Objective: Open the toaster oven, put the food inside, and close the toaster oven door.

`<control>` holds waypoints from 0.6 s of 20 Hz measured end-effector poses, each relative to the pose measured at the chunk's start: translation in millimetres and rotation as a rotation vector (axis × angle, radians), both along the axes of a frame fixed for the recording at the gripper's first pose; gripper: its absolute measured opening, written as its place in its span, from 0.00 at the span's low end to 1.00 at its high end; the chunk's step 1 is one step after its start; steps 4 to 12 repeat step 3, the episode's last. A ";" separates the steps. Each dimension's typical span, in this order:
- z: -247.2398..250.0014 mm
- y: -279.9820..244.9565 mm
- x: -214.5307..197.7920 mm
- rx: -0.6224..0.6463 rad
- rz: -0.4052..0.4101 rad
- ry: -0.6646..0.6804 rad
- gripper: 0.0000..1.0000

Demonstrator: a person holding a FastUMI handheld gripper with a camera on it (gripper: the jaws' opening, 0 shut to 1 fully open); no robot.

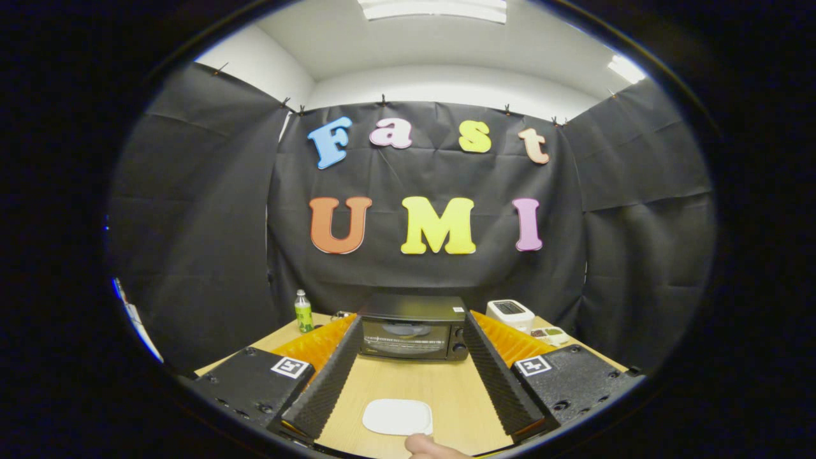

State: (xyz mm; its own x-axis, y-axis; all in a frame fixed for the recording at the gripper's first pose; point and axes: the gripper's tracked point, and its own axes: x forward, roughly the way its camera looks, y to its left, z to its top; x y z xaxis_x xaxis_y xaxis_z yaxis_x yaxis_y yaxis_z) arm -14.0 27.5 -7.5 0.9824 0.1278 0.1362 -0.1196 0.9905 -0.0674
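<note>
1. Ridged pads line the two fingers (pixel 331 376) of the gripper (pixel 408 347); the jaws stand spread wide, holding nothing, with bare table between them.
2. Pale wood table (pixel 440 389) runs forward through the gap. A white plate (pixel 398 417) lies low between the fingers, near their roots. It looks empty; I cannot make out any food on it.
3. A fingertip (pixel 426 446) of a person touches or nearly touches the plate's near rim; it is cut off, so I cannot tell which.
4. Toaster oven (pixel 413 328): black, straight ahead, just beyond the fingertips and centred in the gap, well apart from the plate. Its long axis runs crosswise to the fingers, front face towards the jaws.
5. Door is shut. The glass front shows the rack dimly; the knobs sit on the right part of the face. The door handle is too small to make out, so where to hook it is a guess, likely along the top edge of the glass.
6. Judgement: task at its start; the next move calls for a straight advance onto the door.
7. Beyond, off to the sides: a green bottle (pixel 303 312) to the left, a white appliance (pixel 510 313) to the right, with a small tray (pixel 549 335) beside it, contents unclear.
</note>
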 end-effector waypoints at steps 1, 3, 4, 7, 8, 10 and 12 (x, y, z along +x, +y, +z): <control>-0.7 2.1 -0.6 -0.002 0.004 -0.001 1.00; -1.5 5.9 -2.8 -0.015 0.014 -0.007 1.00; -1.5 5.9 -2.8 -0.015 0.014 -0.007 1.00; -1.5 5.9 -2.8 -0.015 0.014 -0.007 1.00; -1.5 5.9 -2.8 -0.015 0.014 -0.007 1.00; -1.5 5.9 -2.8 -0.015 0.014 -0.007 1.00; -1.5 5.9 -2.8 -0.015 0.014 -0.007 1.00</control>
